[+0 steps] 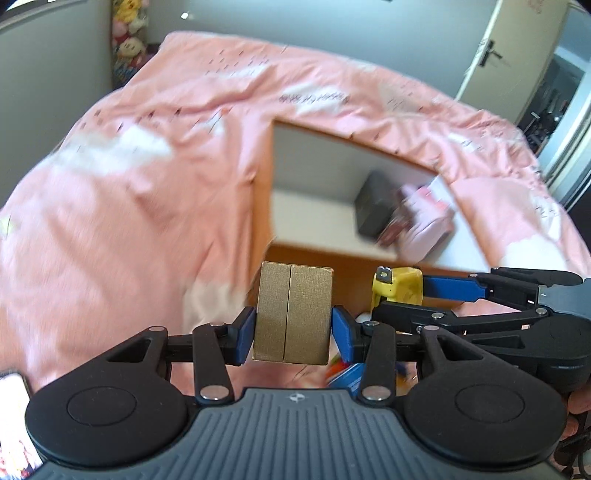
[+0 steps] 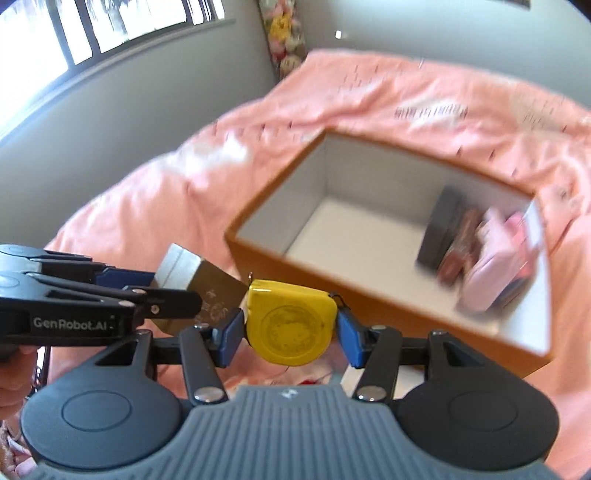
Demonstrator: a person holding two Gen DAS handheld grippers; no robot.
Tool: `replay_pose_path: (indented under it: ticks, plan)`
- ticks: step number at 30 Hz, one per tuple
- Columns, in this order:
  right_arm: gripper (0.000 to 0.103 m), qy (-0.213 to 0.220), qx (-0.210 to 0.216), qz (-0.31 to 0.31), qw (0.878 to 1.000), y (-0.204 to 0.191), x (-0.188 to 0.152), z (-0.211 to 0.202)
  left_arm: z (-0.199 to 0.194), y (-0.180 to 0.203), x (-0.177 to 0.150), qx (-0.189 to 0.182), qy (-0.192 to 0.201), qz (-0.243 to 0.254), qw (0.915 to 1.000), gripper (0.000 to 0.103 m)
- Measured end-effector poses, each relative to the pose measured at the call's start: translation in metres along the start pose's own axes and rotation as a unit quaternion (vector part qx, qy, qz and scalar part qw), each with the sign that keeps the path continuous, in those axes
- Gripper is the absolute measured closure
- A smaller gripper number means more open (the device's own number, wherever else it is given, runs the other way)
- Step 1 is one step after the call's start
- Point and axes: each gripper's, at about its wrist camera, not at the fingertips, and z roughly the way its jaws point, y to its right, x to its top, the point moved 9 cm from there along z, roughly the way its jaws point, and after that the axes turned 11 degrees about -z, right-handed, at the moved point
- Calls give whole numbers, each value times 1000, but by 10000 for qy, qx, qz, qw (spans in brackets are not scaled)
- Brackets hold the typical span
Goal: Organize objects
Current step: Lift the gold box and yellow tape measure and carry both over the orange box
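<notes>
My left gripper (image 1: 293, 334) is shut on a small gold box (image 1: 293, 314) with a seam down its middle, held above the bed. My right gripper (image 2: 291, 332) is shut on a yellow tape measure (image 2: 291, 325). The two grippers hang side by side, just in front of the near wall of an orange box (image 2: 258, 254) with a white inside. In the left wrist view the tape measure (image 1: 397, 286) shows to the right, and in the right wrist view the gold box (image 2: 199, 277) shows to the left. Inside the orange box (image 1: 264, 206), a dark box (image 2: 441, 232), a reddish item and a pink pouch (image 2: 495, 273) lie at its right end.
A pink duvet (image 1: 147, 184) covers the bed under everything. Plush toys (image 1: 127, 33) are stacked in the far corner by the grey wall. A white door (image 1: 517, 55) stands at the far right. Small colourful items lie on the duvet below the grippers, and a phone (image 1: 14, 424) at lower left.
</notes>
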Motion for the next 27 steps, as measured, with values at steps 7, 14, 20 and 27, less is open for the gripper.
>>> replay_pose_path:
  ticks: [7,14,20,27]
  plan:
    - [47,418,-643,-95,9970,33,25,-24,0,42,28,-150,317,216,9992,53]
    - [47,460,-958,128,9943,74,33,-27,17,66,55,-260,450,448,9976,54]
    - [46,236,-1009,439,9936,106,30,-6,44,75,90,-220,467,484,9975,54]
    - [46,-115,-982,460,9940,134,21,23,114,74,108,-48,-37,348,9994,54]
